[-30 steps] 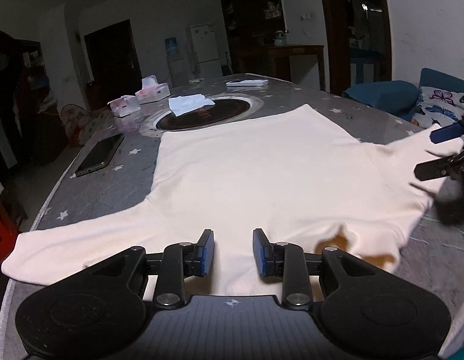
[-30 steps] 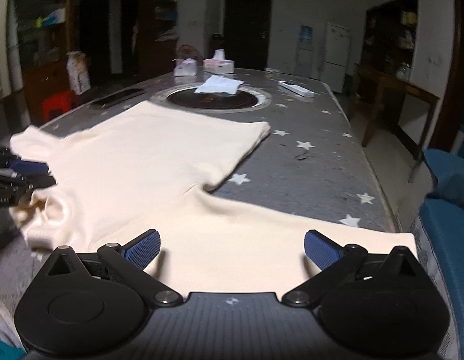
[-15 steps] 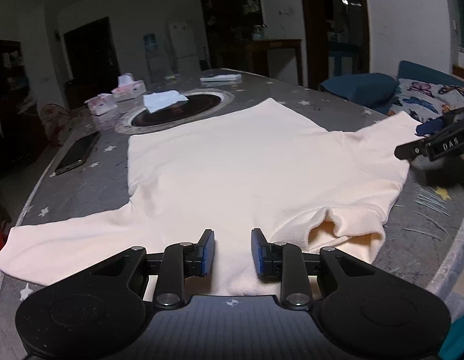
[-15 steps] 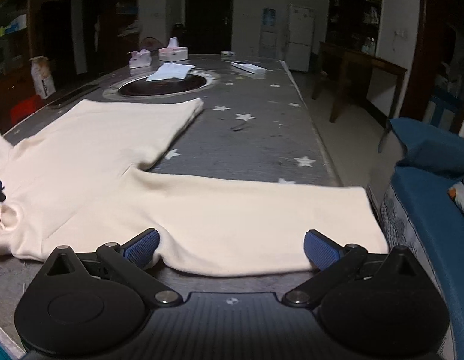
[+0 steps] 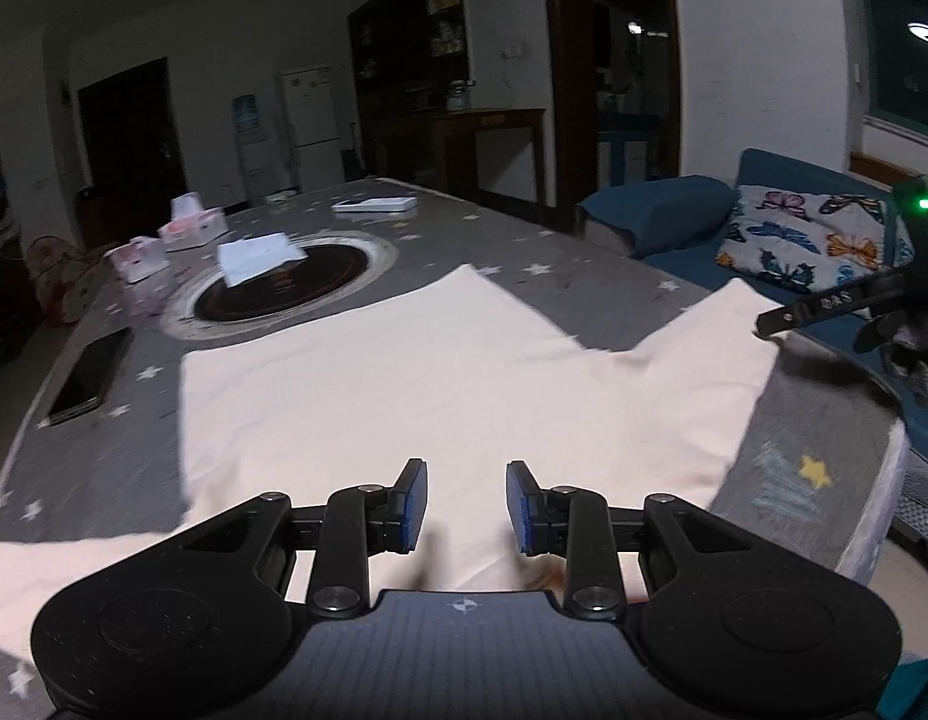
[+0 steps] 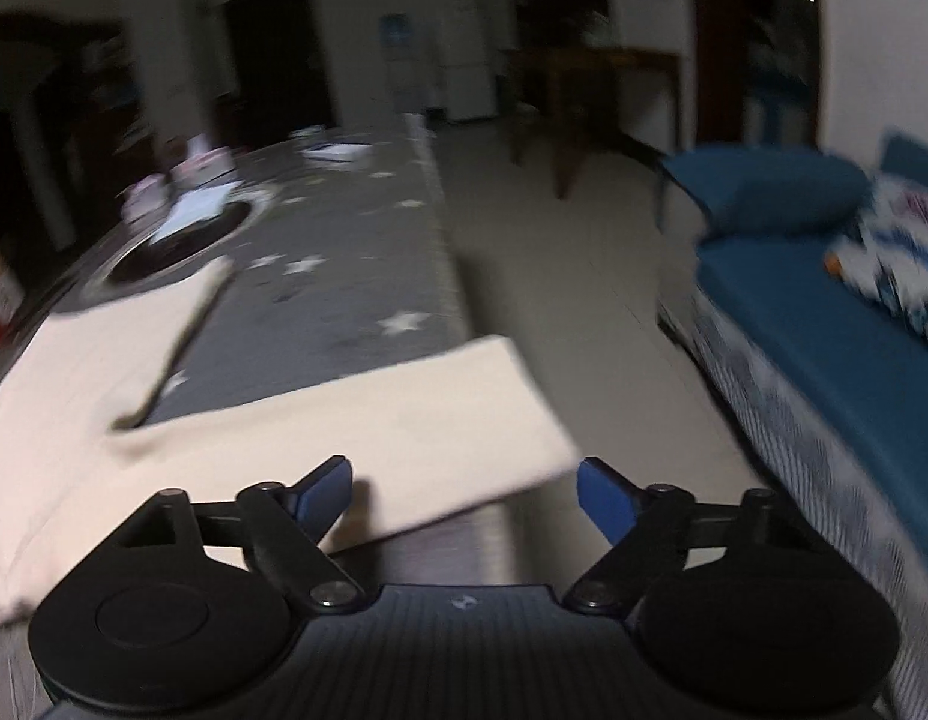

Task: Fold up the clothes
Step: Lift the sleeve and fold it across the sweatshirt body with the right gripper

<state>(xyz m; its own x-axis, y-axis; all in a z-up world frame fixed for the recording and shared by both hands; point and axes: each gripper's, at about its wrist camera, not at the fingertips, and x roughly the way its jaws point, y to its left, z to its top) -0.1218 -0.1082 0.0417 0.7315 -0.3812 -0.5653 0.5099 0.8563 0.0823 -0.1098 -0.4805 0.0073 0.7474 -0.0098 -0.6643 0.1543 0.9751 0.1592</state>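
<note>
Garment: cream long-sleeved top spread flat on the star-patterned worktop, body running away from the near edge, both sleeves stretched out sideways along that edge.

Key relation: the right sleeve has its long axis running left to right across the right wrist view, and its cuff end lies at the worktop's right edge, just beyond the gap of the right tongs. The near-right corner of the cuff sits between the two blue pads; no pad presses on the cloth. Right tongs are closing, jaws wide apart at this moment. View is motion-blurred.

Left tongs hover over the near edge of the top, around the neckline; jaws narrow but parted, cloth seen through the gap, nothing pinched.

Judgement: right hand is much the nearer to the right cuff, so the sleeve grasp falls to it. The coming move likely carries the cuff leftwards over the body.
</note>
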